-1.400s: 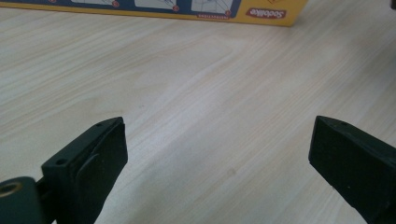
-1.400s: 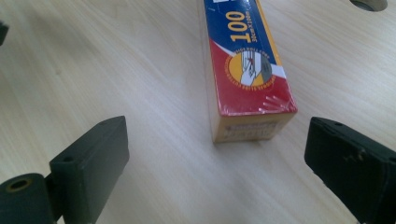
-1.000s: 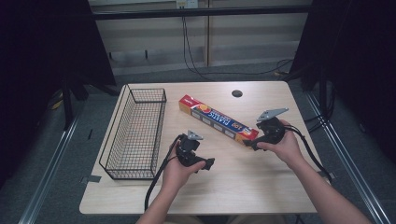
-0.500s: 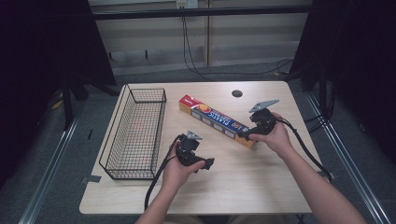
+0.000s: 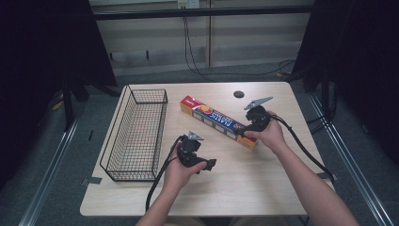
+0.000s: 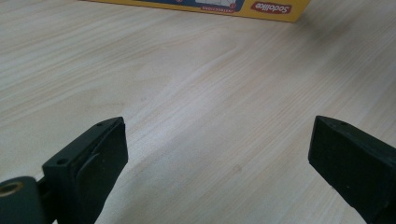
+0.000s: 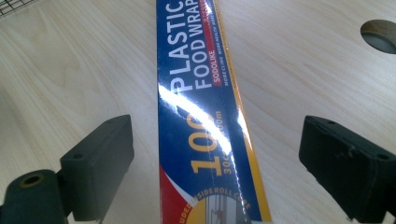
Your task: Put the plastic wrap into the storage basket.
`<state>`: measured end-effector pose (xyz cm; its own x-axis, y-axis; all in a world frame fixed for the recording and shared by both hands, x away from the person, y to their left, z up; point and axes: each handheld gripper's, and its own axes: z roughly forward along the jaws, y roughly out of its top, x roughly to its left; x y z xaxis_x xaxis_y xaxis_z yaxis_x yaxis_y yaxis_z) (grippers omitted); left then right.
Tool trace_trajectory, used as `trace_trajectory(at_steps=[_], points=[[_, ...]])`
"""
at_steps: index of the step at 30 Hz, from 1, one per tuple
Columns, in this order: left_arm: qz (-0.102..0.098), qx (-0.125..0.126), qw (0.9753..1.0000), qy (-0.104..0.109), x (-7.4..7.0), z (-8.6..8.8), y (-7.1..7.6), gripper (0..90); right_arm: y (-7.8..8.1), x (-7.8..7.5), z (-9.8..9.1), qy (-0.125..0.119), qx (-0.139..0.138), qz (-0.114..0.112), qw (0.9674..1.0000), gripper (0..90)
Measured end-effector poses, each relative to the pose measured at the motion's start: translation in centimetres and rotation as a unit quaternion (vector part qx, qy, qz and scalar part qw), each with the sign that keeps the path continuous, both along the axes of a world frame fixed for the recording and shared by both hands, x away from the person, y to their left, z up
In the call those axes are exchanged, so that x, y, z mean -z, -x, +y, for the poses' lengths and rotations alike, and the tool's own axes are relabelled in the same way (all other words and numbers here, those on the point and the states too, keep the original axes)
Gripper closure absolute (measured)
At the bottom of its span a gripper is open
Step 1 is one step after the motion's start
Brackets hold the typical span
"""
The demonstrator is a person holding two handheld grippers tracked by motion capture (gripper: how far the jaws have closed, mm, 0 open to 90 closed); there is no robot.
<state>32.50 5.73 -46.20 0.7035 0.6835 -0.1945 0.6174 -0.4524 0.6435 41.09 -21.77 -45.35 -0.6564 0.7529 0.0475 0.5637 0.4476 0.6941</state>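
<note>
I see a pale wood-grain surface (image 5: 263, 188) with rounded corners. A black wire basket (image 5: 136, 134) sits on its left part, long side running front to back. To the right of the basket lies a long box of plastic food wrap (image 5: 214, 120), flat and set at a slant, its near end farther from the basket than its far end. Beyond the box, near the back edge, I see a small dark round hole (image 5: 239, 94).

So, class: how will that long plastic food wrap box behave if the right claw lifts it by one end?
The plastic food wrap box looks rigid, so it probably won't flop. Its flat sides suggest it won't roll. Gripped near one end by the right claw, its length would likely make it tilt; the glossy surface may slip.
</note>
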Motion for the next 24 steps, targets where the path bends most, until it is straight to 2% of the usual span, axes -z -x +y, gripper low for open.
trace_trajectory(at_steps=[3,4,9,12,14,17,20,24], points=[[0.000,0.006,1.0000,-0.005,0.0,0.0,0.0,4.8,-0.2,0.1,0.1,-0.004,0.003,0.000,1.0000,10.6],[0.000,0.006,1.0000,-0.005,0.0,0.0,0.0,4.8,-0.4,0.2,0.2,0.002,0.005,0.001,1.0000,10.9],[0.000,0.005,1.0000,-0.006,0.1,-0.1,0.0,4.9,-0.8,0.6,0.8,0.000,-0.003,0.004,1.0000,12.5],[0.000,0.004,1.0000,-0.005,0.1,-0.1,0.0,4.9,-0.9,0.8,1.5,0.005,-0.011,0.008,0.9999,16.9],[0.001,0.004,1.0000,-0.006,0.1,-0.1,0.0,4.9,-1.1,1.0,1.6,-0.007,-0.009,0.007,0.9999,18.2],[-0.001,0.003,1.0000,-0.005,0.1,0.0,0.0,4.9,-1.3,1.4,1.7,0.004,0.003,0.013,0.9999,20.2],[0.001,0.003,1.0000,-0.007,0.1,0.0,0.0,4.9,-1.5,1.6,1.6,0.002,-0.002,0.014,0.9999,22.4],[0.001,0.003,1.0000,-0.007,0.2,0.0,-0.1,4.9,-1.8,1.7,1.6,-0.007,-0.006,0.015,0.9998,31.2]])
